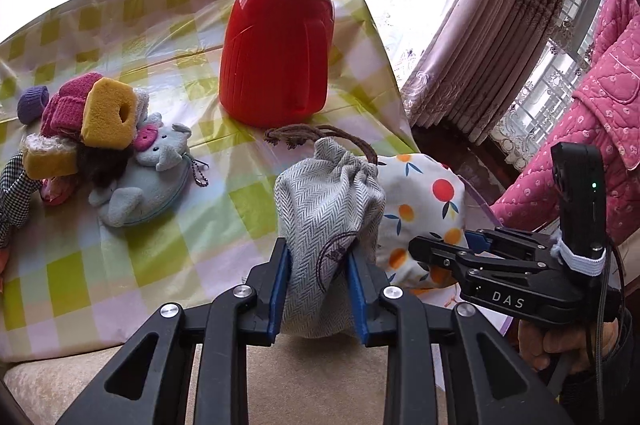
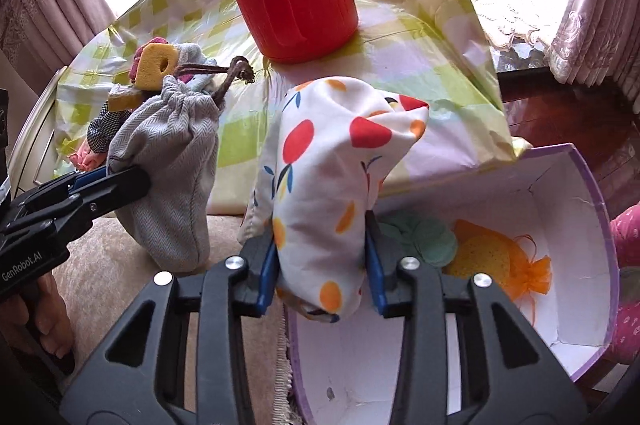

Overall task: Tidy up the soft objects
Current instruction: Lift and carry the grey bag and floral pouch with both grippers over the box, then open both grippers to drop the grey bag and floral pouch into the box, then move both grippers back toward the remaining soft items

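Left gripper (image 1: 316, 267): jaws clamped on the grey drawstring bag (image 1: 328, 201), held upright at the table (image 1: 120, 257) edge.
Right gripper (image 2: 322, 265): jaws pressed on the fruit-print pouch (image 2: 328, 185), above the purple box (image 2: 560, 265).
Pile of soft toys (image 1: 100, 129): on the table, beside the red flask (image 1: 280, 41).

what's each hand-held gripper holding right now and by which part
The left hand-held gripper grips the grey drawstring pouch by its lower body. The right hand-held gripper clamps the fruit-print cloth bag near its lower end.
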A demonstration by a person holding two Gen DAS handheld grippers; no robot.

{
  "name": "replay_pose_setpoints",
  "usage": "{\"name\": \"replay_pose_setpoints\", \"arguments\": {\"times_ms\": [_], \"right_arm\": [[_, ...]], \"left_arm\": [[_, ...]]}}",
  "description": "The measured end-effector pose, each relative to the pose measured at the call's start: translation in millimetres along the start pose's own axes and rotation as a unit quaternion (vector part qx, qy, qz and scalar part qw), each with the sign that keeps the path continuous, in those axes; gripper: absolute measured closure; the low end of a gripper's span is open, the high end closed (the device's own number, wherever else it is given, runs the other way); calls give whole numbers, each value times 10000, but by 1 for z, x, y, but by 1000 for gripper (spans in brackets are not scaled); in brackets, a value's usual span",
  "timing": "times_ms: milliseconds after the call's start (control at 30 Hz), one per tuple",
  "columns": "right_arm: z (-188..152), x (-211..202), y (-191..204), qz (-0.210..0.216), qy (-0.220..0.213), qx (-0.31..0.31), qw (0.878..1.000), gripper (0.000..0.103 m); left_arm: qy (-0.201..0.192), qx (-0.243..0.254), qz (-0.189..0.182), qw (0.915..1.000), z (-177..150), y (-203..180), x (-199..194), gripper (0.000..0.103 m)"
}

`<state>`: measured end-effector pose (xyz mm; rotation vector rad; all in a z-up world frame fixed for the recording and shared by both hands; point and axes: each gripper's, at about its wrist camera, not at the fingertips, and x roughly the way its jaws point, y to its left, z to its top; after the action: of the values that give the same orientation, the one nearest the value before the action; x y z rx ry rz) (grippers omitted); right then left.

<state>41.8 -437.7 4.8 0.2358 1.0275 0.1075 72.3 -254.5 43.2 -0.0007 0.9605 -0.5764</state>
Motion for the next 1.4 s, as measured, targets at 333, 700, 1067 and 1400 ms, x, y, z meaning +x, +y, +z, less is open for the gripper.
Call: {"name": "replay_pose_setpoints", "arguments": {"times_ms": [333,700,1067,1400], "right_arm": [[-14,-30,-45,-776,46,240,9967,49],[-2,-4,-4,-260,89,65,9996,42],[20,36,90,476,146,-300,9983,29],[32,51,131,479,118,-410,9979,24]], "left_arm": [[306,67,-427,9986,-11,-46,13,49],[22,-753,1004,9921,-11,7,-5,48],[-161,-1659,2212,9609,-19,95,-31,48],[-206,-1681,2455,9545,-17,105,-33,46]]}}
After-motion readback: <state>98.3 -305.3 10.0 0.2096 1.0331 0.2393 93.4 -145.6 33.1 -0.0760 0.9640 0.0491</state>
